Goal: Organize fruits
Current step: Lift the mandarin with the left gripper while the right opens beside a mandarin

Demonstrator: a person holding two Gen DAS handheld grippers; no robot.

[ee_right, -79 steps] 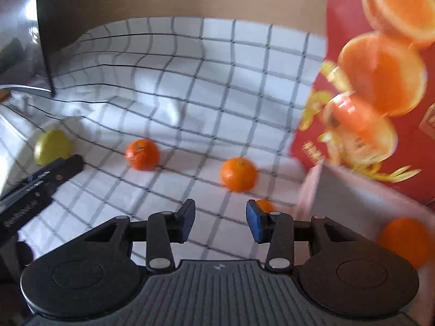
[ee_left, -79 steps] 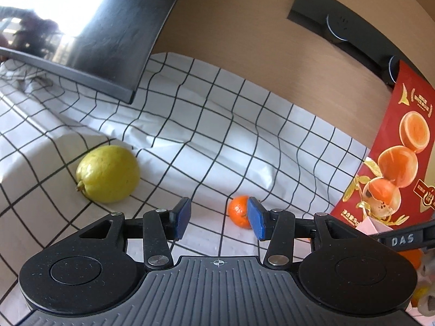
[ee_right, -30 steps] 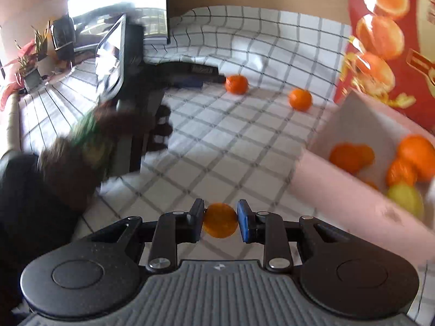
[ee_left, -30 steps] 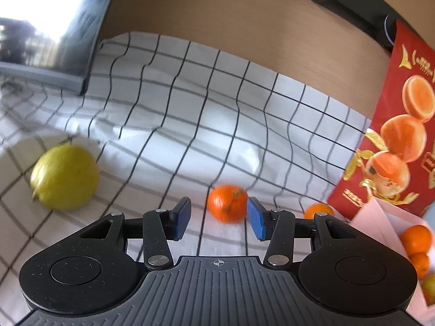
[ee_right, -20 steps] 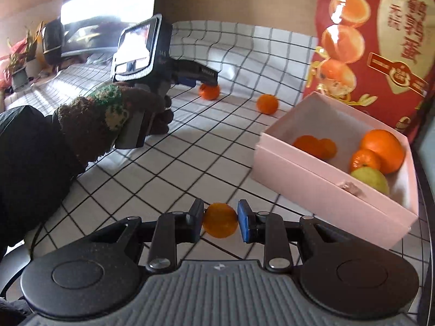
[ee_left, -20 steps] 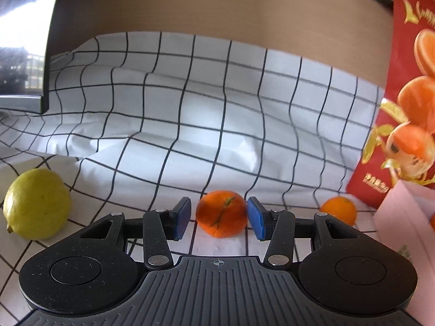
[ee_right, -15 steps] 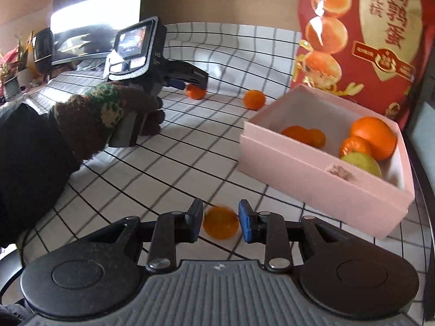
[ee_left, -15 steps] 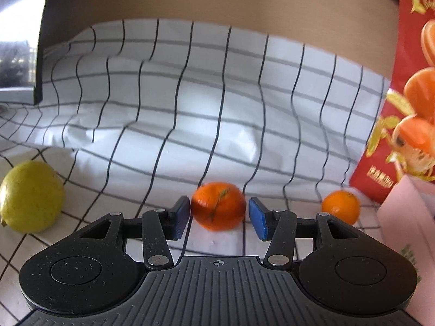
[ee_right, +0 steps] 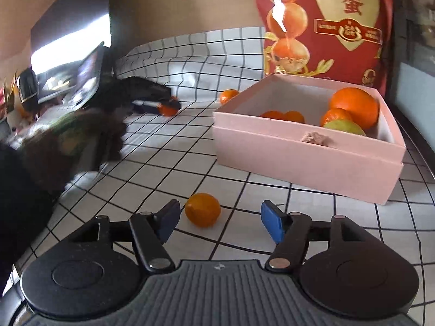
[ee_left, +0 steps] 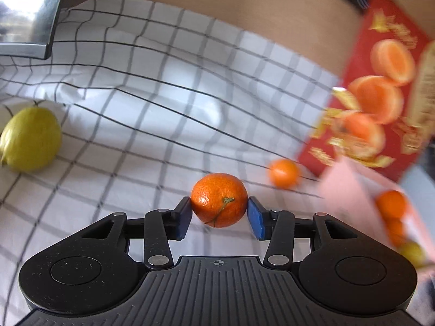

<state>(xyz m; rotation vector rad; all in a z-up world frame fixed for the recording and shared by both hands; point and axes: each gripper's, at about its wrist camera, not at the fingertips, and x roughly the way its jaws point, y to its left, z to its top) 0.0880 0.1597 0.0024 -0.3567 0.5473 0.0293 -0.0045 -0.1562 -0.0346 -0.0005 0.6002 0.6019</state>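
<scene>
- Pink box [ee_right: 307, 160], right of frame, already holds several fruits.
- Left gripper [ee_left: 219, 216] is clamped on a mandarin [ee_left: 219, 199], centre frame.
- Right gripper [ee_right: 220, 218] is spread apart; a small orange [ee_right: 202, 209] lies loose on the cloth.
- Lemon [ee_left: 31, 138], far left, and another mandarin [ee_left: 283, 173] are left.

You hold one stemmed mandarin [ee_left: 219, 200] between the left pads. A small orange [ee_right: 202, 209] lies near you on the cloth, another mandarin [ee_left: 283, 173] far right, a lemon [ee_left: 30, 139] far left.
</scene>
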